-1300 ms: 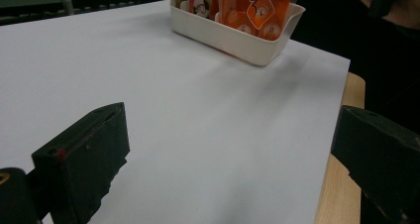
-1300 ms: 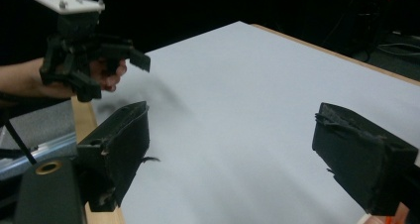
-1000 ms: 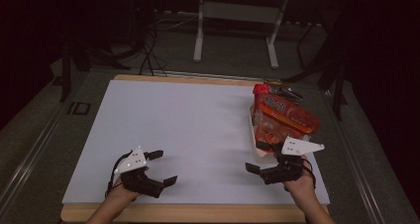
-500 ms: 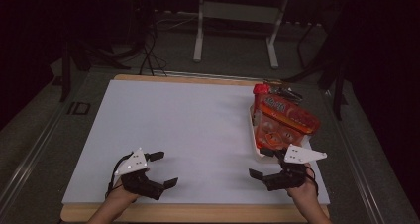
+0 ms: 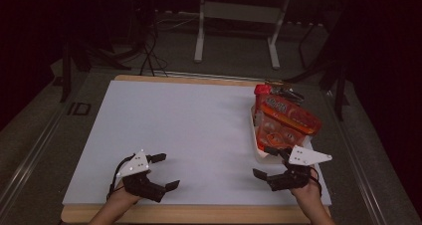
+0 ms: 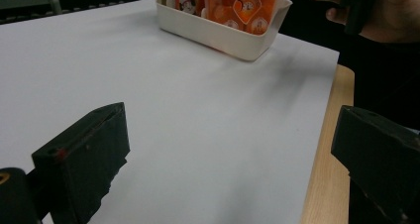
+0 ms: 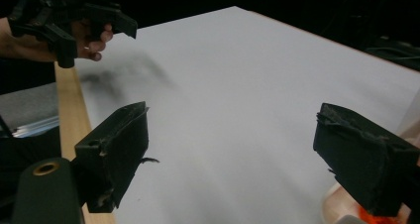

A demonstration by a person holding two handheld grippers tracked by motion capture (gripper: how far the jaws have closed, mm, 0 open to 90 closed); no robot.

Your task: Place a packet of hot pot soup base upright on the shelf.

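Observation:
A white bin (image 5: 258,152) stands at the right of the white mat (image 5: 189,125), stuffed with orange snack packets (image 5: 283,119). My right gripper (image 5: 262,161) hovers open just in front of the bin's near end, nothing between its jaws. My left gripper (image 5: 168,171) is open and empty at the mat's near left. In the left gripper view, the open left gripper (image 6: 233,130) faces the bin (image 6: 233,33) and its packets (image 6: 237,3) across bare mat. In the right gripper view, the right gripper (image 7: 230,135) is wide open, with the bin's corner (image 7: 341,209) beside its right jaw.
A red object (image 5: 262,89) and some metal pieces (image 5: 286,91) lie just beyond the bin's far end. The wooden table edge (image 5: 199,215) runs along the near side of the mat. A dark floor with stand legs and cables lies beyond the table.
My right gripper has drawn back a little from the bin toward the near edge, staying open. The left gripper has barely moved.

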